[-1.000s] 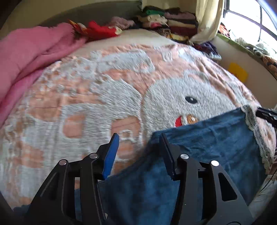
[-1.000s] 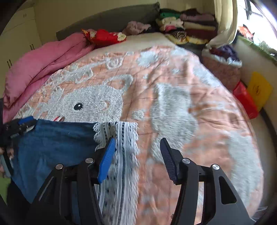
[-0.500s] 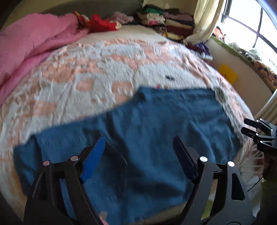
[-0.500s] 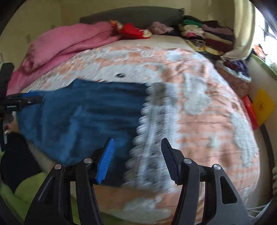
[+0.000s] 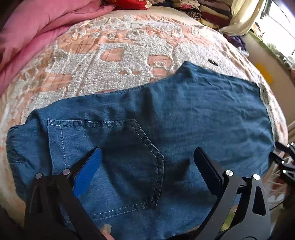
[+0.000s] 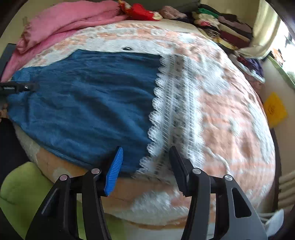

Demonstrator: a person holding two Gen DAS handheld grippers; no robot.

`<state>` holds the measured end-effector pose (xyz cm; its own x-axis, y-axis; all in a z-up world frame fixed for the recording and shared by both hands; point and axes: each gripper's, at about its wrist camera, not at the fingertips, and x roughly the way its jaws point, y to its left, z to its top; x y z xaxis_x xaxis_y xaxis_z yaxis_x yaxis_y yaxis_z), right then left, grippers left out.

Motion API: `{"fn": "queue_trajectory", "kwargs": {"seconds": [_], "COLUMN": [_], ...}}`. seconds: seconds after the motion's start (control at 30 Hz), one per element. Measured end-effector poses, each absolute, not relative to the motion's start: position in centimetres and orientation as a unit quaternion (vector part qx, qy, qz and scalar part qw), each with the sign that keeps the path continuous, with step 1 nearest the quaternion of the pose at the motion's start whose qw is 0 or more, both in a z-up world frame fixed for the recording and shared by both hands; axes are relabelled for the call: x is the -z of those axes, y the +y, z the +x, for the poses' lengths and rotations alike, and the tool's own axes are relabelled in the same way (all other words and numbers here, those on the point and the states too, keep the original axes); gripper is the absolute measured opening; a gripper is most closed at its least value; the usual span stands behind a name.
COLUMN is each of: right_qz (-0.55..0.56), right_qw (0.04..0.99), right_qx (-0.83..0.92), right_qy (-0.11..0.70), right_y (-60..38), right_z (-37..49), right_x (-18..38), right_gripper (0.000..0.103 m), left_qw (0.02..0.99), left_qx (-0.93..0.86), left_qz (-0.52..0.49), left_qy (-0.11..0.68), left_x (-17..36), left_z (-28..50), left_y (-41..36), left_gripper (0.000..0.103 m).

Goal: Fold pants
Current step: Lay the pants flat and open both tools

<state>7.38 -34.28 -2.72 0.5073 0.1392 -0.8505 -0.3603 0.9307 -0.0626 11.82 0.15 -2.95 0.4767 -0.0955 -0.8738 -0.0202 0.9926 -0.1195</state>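
With the pants [image 5: 166, 118] spread flat across the near edge of the bed [image 5: 118, 48], our left tool [image 5: 147, 162] opening wide and empty above the pocket and our right tool [image 6: 145, 162] closing on nothing over the lace hem, we risk pinching the bedspread too.

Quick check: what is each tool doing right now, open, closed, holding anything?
Left tool: opening wide above the jeans, holding nothing.
Right tool: open, closing slightly, holding nothing.

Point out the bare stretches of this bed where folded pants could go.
Free: the peach bedspread right of the jeans' lace hem, and the stretch between the jeans and the pink quilt. Crowded: the head end, with stacked clothes and a red item.
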Motion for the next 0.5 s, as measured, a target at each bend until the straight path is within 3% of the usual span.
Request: {"fn": "queue_trajectory", "kwargs": {"seconds": [0.3,0.37,0.5], "right_qz": [-0.094,-0.064,-0.029], "right_qw": [0.863,0.868,0.877], "right_qx": [-0.164,-0.177,-0.196], "right_qy": [0.468,0.46,0.437], "right_y": [-34.9,-35.5,-35.7], "right_z": [6.7,6.4,5.2], "right_x": [2.8,1.6,0.0], "right_gripper": [0.053,0.064,0.066], "left_qw": [0.866,0.873,0.888], "left_qx": [0.04,0.054,0.052], "left_qz": [-0.096,-0.092,-0.034], "left_qy": [0.489,0.476,0.457], "left_x": [1.7,0.6,-1.3], "left_z": [10.9,10.3,8.4], "left_y": [1.0,0.9,-0.4], "left_gripper": [0.093,0.093,0.093]}}
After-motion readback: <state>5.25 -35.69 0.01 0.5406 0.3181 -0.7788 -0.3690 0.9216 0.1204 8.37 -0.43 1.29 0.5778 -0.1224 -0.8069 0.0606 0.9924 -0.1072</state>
